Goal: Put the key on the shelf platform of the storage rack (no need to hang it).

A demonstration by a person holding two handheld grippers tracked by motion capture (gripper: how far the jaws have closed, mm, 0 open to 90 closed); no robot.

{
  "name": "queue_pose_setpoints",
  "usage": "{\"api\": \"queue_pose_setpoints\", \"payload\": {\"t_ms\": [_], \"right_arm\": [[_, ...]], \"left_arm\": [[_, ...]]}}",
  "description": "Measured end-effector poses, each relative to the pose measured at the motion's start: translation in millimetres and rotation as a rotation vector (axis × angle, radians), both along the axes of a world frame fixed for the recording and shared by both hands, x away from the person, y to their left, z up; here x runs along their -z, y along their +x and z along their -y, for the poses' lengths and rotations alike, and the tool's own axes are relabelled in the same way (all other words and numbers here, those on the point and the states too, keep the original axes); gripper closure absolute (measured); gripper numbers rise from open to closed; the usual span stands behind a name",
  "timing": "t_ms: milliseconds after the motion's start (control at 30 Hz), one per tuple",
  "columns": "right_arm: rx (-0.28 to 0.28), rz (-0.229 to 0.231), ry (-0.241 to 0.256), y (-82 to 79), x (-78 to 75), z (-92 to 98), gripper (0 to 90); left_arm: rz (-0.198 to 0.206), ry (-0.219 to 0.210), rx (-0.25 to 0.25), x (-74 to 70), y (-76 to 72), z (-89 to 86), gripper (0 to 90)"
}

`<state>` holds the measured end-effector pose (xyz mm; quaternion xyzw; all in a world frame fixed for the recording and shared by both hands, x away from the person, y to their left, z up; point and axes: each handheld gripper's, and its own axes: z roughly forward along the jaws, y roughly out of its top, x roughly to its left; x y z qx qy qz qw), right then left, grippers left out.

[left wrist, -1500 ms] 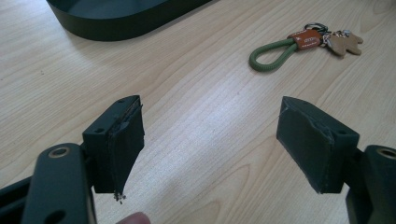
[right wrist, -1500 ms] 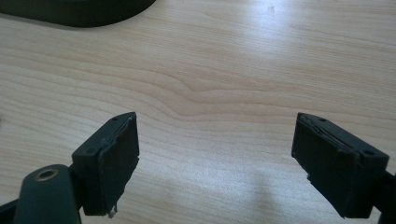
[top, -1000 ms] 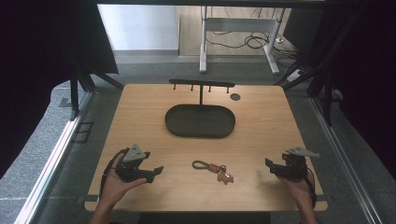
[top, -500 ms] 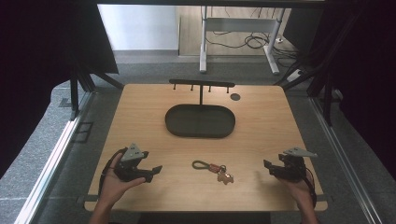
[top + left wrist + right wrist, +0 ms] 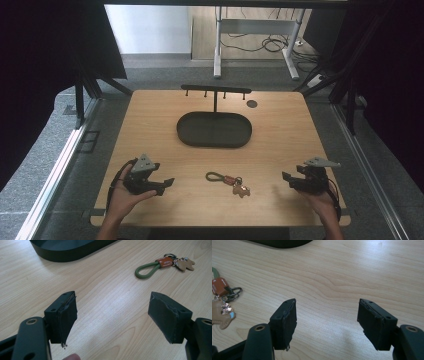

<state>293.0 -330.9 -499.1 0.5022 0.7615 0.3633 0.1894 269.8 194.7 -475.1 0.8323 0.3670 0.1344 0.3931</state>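
A keychain [image 5: 227,180] with a green cord loop, an orange tag, metal rings and a tan charm lies on the wooden table [image 5: 280,135] between the two hands. My left gripper [image 5: 167,182] rests low at the front left, open, its jaws empty and pointing right toward the keychain [image 5: 163,265]. At the front right my right gripper [image 5: 285,178] is open too, with bare wood between its jaws; the keychain [image 5: 223,302] lies to its left. Behind the keychain sits a dark oval tray [image 5: 214,129] with a black hook rack [image 5: 215,90] standing at its back.
A small dark round disc [image 5: 252,104] is set in the table near the back right. Black frame struts stand at both back corners. The tray's edge [image 5: 70,251] lies just ahead of the left gripper.
Both hands have stayed nearly still; the right gripper has shifted very slightly. The keychain has not moved.
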Motion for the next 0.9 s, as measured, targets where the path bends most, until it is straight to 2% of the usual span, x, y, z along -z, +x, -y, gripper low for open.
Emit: {"api": "queue_pose_setpoints", "payload": {"t_ms": [267,367,900], "right_arm": [[-0.050,0.007,-0.037,-2.1,-14.4,-5.8,35.8],[-0.083,0.003,-0.058,-1.3,-25.3,-10.5,36.4],[-0.204,-0.051,-0.101,12.5,-50.4,-37.8,39.0]], "left_arm": [[0.006,-0.007,-0.001,-3.0,-2.1,0.0,23.6],[0.003,0.000,0.004,-1.8,-1.4,2.4,23.6],[0.000,-0.005,0.004,-2.1,-2.1,2.3,23.6]]}}
